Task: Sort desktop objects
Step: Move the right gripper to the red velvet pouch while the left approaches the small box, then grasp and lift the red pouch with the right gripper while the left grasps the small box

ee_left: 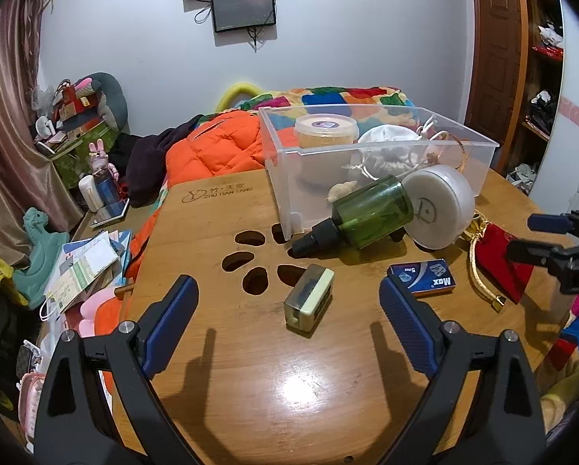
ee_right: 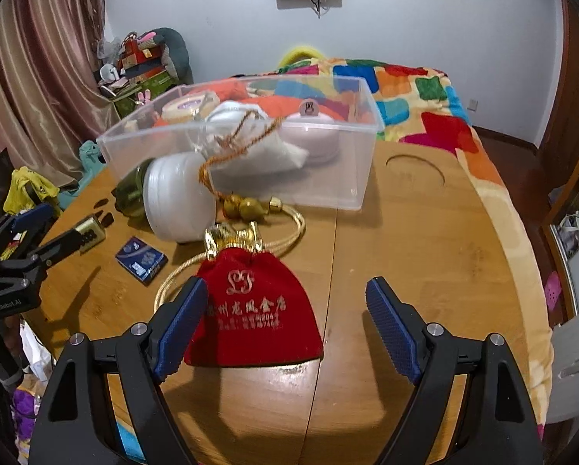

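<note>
A clear plastic bin (ee_left: 479,162) (ee_right: 363,162) stands at the back of the bamboo table (ee_left: 289,387); inside are a round tub (ee_left: 326,128), a white pouch (ee_left: 386,147) and a white round case (ee_right: 312,131). In front lie a green bottle (ee_left: 370,213), a white round case (ee_left: 438,207), a blue Max box (ee_left: 423,277) and a small pale box (ee_left: 308,300). My left gripper (ee_left: 289,310) is open around the small box. My right gripper (ee_right: 285,314) is open over a red pouch (ee_right: 250,310) with gold cord (ee_right: 289,232).
A bed with a colourful blanket (ee_right: 425,89) and an orange quilt (ee_left: 215,147) lies behind the table. Books and clutter (ee_left: 87,267) sit on the left. The table has paw-shaped cut-outs (ee_left: 254,259) and a round recess (ee_right: 413,170).
</note>
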`<act>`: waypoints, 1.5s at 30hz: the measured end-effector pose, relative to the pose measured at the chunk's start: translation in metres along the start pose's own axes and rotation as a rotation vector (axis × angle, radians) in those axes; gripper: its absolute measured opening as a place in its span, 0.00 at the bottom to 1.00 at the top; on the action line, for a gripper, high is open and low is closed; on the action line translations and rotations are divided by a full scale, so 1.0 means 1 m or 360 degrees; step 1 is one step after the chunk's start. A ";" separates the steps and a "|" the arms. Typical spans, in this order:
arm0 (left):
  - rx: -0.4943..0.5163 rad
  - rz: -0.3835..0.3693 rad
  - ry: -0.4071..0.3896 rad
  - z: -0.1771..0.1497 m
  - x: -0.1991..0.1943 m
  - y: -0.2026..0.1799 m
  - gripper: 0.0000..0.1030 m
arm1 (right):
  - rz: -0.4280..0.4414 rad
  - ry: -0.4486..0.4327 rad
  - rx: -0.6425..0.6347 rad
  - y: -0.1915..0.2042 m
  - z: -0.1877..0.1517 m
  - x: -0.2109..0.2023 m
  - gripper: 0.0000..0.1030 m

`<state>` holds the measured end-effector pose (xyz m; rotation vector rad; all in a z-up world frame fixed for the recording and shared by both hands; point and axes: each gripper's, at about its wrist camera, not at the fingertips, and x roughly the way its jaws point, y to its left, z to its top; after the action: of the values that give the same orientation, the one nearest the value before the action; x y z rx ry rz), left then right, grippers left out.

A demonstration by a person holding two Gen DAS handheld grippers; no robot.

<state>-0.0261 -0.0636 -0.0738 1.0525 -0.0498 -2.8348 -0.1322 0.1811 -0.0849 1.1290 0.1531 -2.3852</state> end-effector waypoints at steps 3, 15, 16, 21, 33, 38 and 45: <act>0.0014 0.0013 -0.0015 0.000 0.000 -0.002 0.92 | 0.0016 0.0031 -0.0018 0.005 -0.004 0.005 0.79; 0.0005 0.0003 -0.0001 0.002 0.010 -0.004 0.77 | 0.0012 0.0011 -0.0075 0.018 -0.008 0.015 0.79; -0.0004 0.0000 0.0004 0.002 0.011 -0.004 0.76 | 0.0014 0.0004 -0.0076 0.017 -0.009 0.015 0.78; -0.0049 -0.0022 0.0032 0.000 0.016 -0.001 0.69 | 0.0002 -0.0026 -0.0069 0.016 -0.009 0.015 0.71; -0.0110 -0.0072 0.0117 -0.002 0.026 0.003 0.45 | 0.0017 -0.0068 -0.0050 -0.003 -0.006 0.014 0.43; -0.0110 -0.0085 0.0126 -0.002 0.027 0.001 0.38 | 0.0035 -0.0094 -0.0052 -0.005 -0.005 0.011 0.28; -0.0089 -0.0109 0.0119 -0.004 0.024 -0.001 0.21 | 0.0089 -0.0104 -0.0069 -0.004 -0.005 0.006 0.25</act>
<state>-0.0421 -0.0652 -0.0925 1.1688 0.0733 -2.8354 -0.1335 0.1835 -0.0930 1.0213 0.1480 -2.3545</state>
